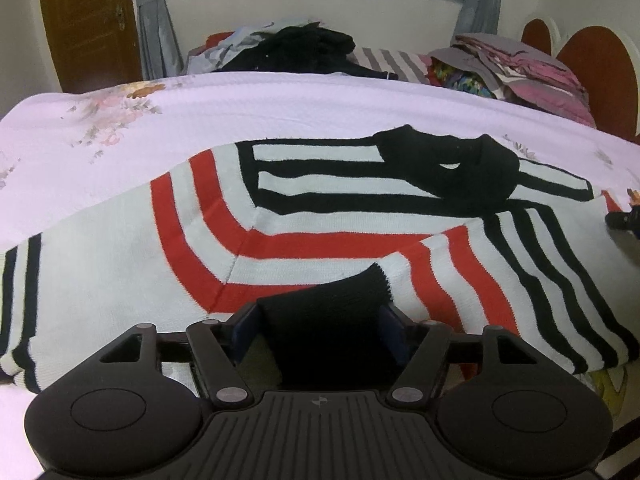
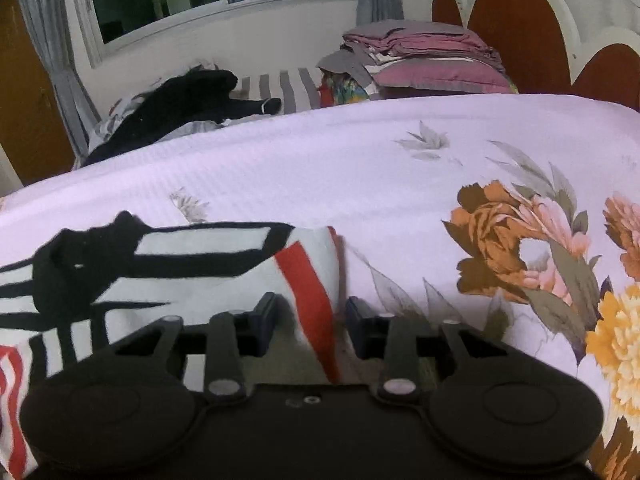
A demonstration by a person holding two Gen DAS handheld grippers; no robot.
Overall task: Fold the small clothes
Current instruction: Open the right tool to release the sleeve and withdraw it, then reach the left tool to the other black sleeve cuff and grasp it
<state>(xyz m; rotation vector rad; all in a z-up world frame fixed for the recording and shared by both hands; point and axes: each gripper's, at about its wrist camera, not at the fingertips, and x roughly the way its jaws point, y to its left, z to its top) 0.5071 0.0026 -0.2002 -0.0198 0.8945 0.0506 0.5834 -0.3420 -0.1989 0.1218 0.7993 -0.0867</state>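
Both tongs are angled down at a striped sweater [image 1: 320, 216] spread on a floral bedspread [image 1: 200, 100]. Around the sweater's black cuff [image 1: 336, 300], at six o'clock in the left wrist view, the left gripper [image 1: 320, 320] is set with its jaws well apart; whether the pads actually press the cuff cannot be told. Black collar [image 1: 444, 168] is seen at one o'clock of that cuff, and one sleeve is already laid across the chest. At the sweater's side edge, where a red stripe [image 2: 308, 300] runs toward six o'clock in the right wrist view, the right gripper [image 2: 310, 324] is held partly apart, the fabric lying between the jaws without being visibly pinched. For a clean fold, a fuller bite of both layers is probably needed before anything is lifted, and the edge should be carried low and evenly so that the stripes stay aligned. Piled clothes [image 2: 424, 60] are seen at twelve o'clock.
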